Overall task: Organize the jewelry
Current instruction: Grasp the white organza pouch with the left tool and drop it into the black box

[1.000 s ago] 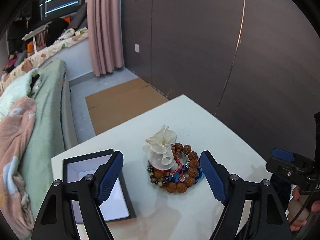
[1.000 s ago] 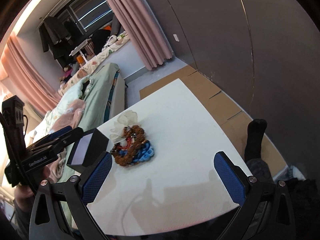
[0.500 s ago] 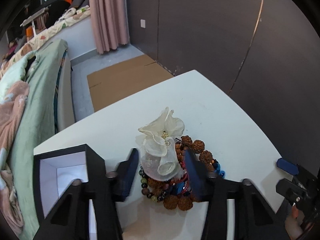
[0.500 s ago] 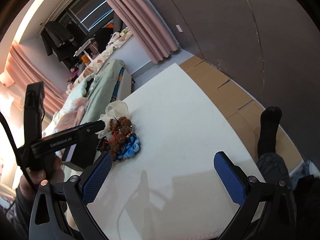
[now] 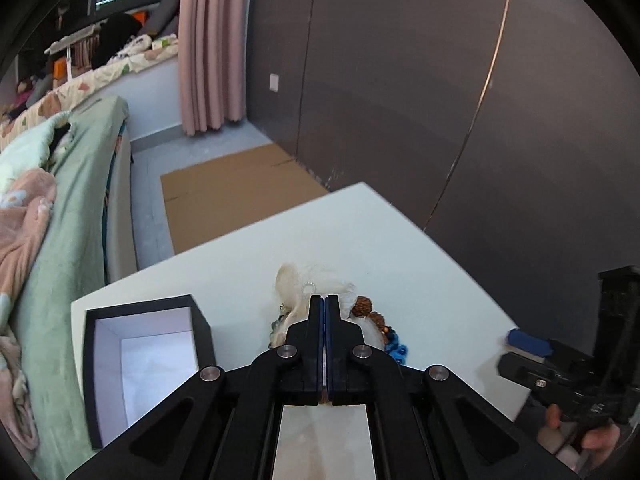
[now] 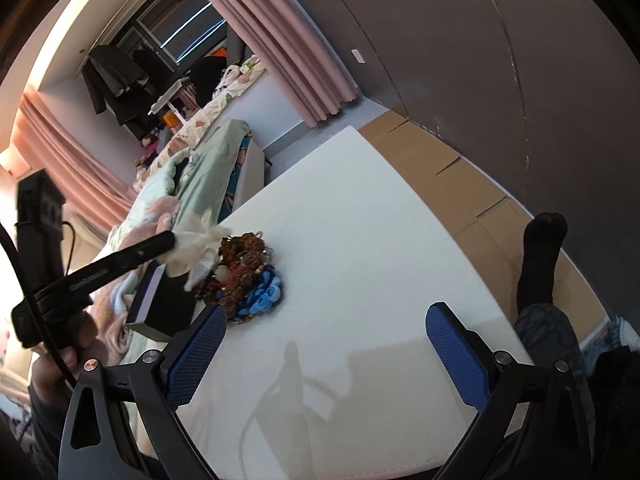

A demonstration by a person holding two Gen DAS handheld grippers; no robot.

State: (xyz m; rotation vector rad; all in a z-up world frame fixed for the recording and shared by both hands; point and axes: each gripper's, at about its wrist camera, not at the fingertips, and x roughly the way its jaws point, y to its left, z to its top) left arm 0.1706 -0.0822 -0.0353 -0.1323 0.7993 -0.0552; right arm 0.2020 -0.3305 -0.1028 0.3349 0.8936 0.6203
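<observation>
My left gripper (image 5: 324, 300) is shut on a cream fabric flower hair piece (image 5: 296, 286) and holds it above the jewelry pile; it also shows in the right wrist view (image 6: 196, 242), lifted off the table. The pile (image 6: 244, 276) of brown seed beads, blue beads and red cord lies on the white table (image 6: 360, 240). An open black box with a white inside (image 5: 144, 356) stands left of the pile. My right gripper (image 6: 324, 344) is open and empty, near the table's front edge, right of the pile.
A bed with green and pink bedding (image 5: 48, 200) runs along the table's left side. A dark wall (image 5: 440, 80) stands behind. Flat cardboard (image 5: 232, 196) lies on the floor. A person's socked foot (image 6: 540, 256) is beside the table's right edge.
My left gripper has closed from wide open onto the flower hair piece and lifted it from the pile. The right gripper has stayed open and shifted a little.
</observation>
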